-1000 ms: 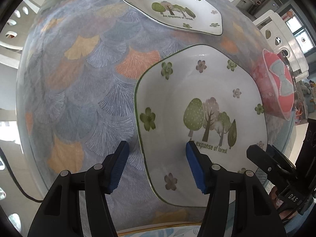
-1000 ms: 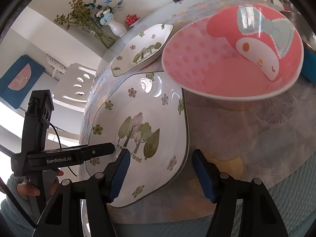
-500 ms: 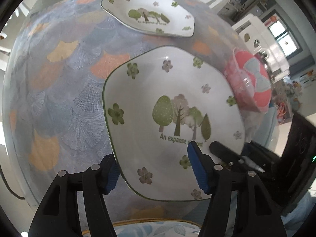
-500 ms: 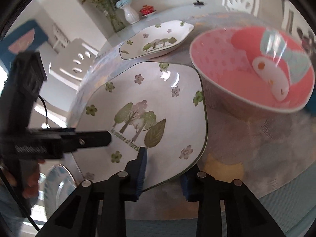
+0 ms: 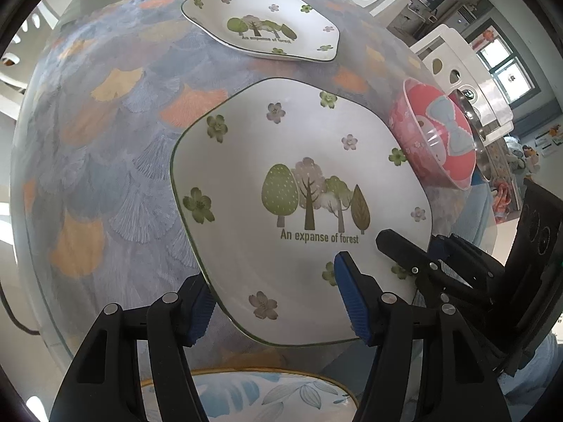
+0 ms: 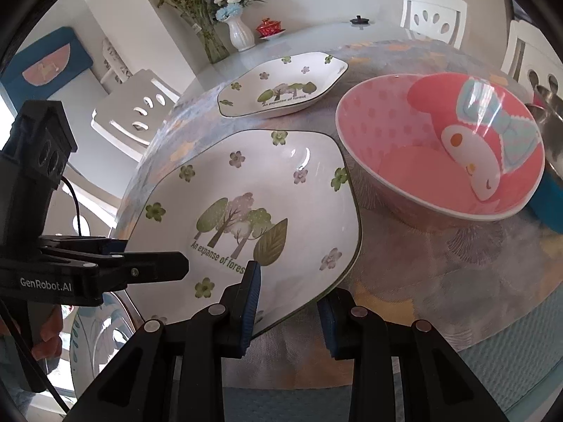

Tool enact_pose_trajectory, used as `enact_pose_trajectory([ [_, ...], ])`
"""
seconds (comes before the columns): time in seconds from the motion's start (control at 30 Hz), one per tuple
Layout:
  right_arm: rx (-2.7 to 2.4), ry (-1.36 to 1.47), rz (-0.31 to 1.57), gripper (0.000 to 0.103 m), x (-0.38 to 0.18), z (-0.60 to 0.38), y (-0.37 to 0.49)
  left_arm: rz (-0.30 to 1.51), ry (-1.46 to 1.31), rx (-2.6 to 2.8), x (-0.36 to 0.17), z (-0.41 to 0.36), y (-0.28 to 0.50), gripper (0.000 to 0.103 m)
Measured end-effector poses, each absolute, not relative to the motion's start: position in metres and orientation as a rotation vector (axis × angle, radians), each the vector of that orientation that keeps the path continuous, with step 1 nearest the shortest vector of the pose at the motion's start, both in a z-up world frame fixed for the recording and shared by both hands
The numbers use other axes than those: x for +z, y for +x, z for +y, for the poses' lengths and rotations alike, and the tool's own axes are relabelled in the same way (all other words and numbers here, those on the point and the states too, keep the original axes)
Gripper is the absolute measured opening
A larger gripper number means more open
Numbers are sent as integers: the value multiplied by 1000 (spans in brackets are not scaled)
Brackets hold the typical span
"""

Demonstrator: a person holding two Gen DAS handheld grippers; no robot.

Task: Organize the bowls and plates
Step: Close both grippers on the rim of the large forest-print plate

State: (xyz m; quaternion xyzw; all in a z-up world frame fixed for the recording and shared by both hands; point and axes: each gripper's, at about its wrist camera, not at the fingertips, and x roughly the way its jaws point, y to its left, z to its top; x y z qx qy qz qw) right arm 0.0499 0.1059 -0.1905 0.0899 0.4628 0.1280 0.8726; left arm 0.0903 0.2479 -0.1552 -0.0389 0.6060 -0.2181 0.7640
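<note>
A dining table [image 5: 116, 147] under a glass top with a fan-patterned cloth fills both wrist views, with white chairs and a vase of flowers [image 6: 225, 17] beyond its far edge. The right gripper [image 6: 288, 295] is clamped on the near rim of the large forest plate [image 6: 257, 190], one blue pad above the rim and one below. The left gripper [image 5: 271, 299] straddles the same plate's near-left corner: its right pad lies over the plate's face and its left pad sits beneath the edge, but whether the pads press on it cannot be told. The plate's near edge appears raised off the cloth. To its right, just beside it, sits the pink bowl [image 6: 443, 147] with a cartoon face inside. Farther back lies a smaller forest plate [image 5: 264, 24], apart from the large one. A blue leaf-patterned plate [image 5: 267, 397] shows at the near edge, below the left gripper.
</note>
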Motion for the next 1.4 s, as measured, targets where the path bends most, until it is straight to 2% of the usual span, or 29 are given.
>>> enact_pose_trajectory([
  [0.33, 320, 119, 907, 30, -174, 111, 41, 1289, -55, -414, -145, 239, 72, 61],
  [0.6, 405, 154, 1005, 30, -190, 109, 46, 1271, -146, -300, -158, 249, 70, 63],
  [0.7, 417, 183, 1023, 36, -193, 105, 50, 1201, -189, -249, -149, 262, 75, 69],
  [0.77, 401, 189, 1024, 53, -195, 101, 51, 1174, -203, -213, -146, 271, 84, 71],
  [0.8, 395, 202, 1024, 54, -196, 98, 52, 1180, -206, -202, -146, 274, 90, 71],
  [1.0, 412, 239, 1024, 55, -202, 96, 60, 1283, -170, -210, -174, 274, 123, 66],
  [1.2, 435, 167, 986, 56, -204, 112, 69, 1240, -196, -186, -175, 271, 128, 66],
  [1.33, 428, 95, 951, 58, -204, 126, 74, 1213, -101, -221, -176, 258, 122, 65],
  [1.4, 405, 57, 946, 53, -204, 130, 73, 1214, -81, -219, -175, 252, 117, 65],
])
